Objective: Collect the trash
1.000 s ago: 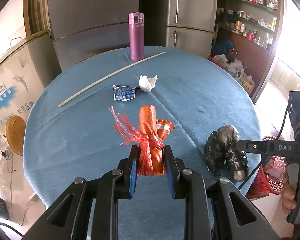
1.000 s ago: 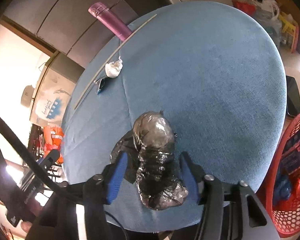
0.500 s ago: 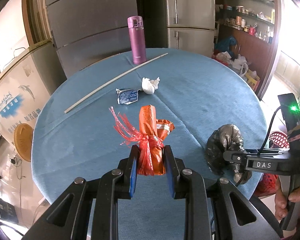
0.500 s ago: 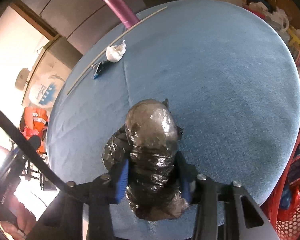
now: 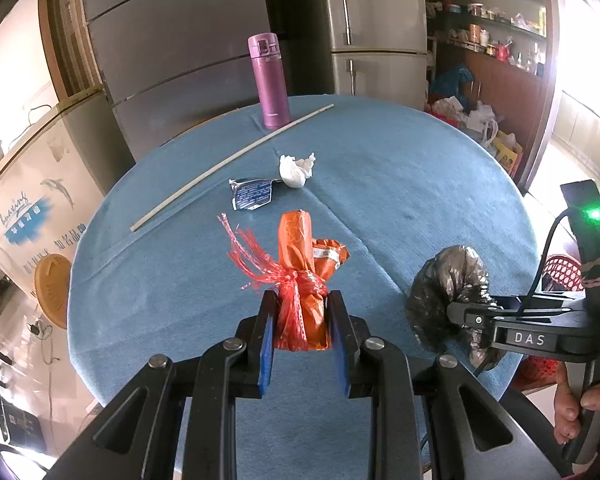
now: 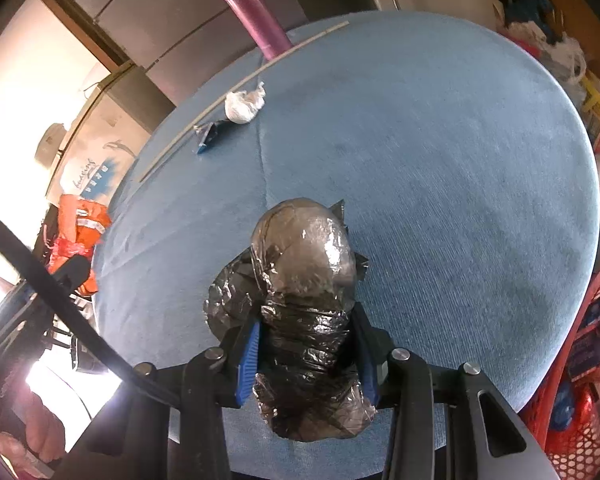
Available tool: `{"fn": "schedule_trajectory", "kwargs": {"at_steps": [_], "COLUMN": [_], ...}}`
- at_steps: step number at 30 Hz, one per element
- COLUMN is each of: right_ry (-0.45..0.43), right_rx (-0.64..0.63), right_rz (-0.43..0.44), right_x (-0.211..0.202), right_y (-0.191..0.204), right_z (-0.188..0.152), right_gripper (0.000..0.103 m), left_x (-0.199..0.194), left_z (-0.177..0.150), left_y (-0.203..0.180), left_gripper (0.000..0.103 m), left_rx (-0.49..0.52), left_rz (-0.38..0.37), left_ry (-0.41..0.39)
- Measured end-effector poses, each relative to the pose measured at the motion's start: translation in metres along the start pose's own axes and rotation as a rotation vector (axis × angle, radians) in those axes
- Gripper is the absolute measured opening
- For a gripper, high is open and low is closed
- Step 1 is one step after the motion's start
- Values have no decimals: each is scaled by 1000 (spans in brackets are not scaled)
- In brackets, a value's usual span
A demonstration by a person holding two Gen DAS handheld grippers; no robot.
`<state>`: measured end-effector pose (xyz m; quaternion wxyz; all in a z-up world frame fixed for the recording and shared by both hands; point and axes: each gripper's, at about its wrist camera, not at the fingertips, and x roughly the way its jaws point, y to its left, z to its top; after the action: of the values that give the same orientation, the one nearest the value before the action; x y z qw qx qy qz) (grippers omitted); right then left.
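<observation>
Blue cloth covers the round bench [image 5: 400, 184], and a stitched seam runs across it from the far edge toward me. My left tongs [image 5: 302, 330] pinch an orange plastic bundle [image 5: 300, 280] tied with red mesh, its lower end pressed between the blue pads while the top stands up over the cloth. My right tongs [image 6: 306, 354] have just been closing and now squeeze a crumpled black plastic bag [image 6: 304, 304] near the bench's front edge; the pads press into both its sides. In the left wrist view that same black bag sits to the right of the orange bundle, with a hand [image 5: 580, 416] holding the right handle at the frame's lower right. Farther back on the cloth I see a crumpled white tissue [image 5: 296, 170] just beside a flattened blue and silver wrapper [image 5: 252, 194]. A long pale stick [image 5: 232, 166] lies diagonally behind them, and a purple thermos [image 5: 270, 80] stands upright at its far end. Behind the bench are grey cabinet fronts [image 5: 172, 52] and a silver refrigerator [image 5: 376, 28], with cluttered shelves [image 5: 496, 12] to the right. A red mesh basket [image 6: 580, 380] sits on the floor below the bench's right edge, with packets inside it. A white appliance [image 5: 24, 184] with a dolphin print stands to the left.
</observation>
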<state>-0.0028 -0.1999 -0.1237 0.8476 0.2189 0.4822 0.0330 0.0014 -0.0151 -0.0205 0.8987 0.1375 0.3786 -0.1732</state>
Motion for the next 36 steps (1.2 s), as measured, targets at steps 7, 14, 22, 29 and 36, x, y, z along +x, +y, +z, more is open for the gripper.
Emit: {"fn": "schedule_trajectory", "kwargs": {"at_steps": [7, 14, 22, 29, 36], "right_ry": [12, -9, -50, -72, -62], "right_rx": [-11, -47, -18, 70, 70], "right_rz": [-3, -7, -10, -31, -33], "right_x": [2, 1, -12, -22, -17], "right_y": [1, 3, -5, -35, -34], "right_z": [2, 0, 1, 3, 6], "right_gripper": [46, 43, 43, 43, 43], "left_x": [2, 3, 4, 23, 58], "left_z": [0, 0, 0, -15, -21], "left_y": [-3, -5, 18, 100, 103], "left_gripper": [26, 26, 26, 45, 64], "left_rx": [7, 10, -27, -239, -357], "left_rz": [4, 11, 15, -20, -111], "left_ry": [5, 8, -14, 72, 190]}}
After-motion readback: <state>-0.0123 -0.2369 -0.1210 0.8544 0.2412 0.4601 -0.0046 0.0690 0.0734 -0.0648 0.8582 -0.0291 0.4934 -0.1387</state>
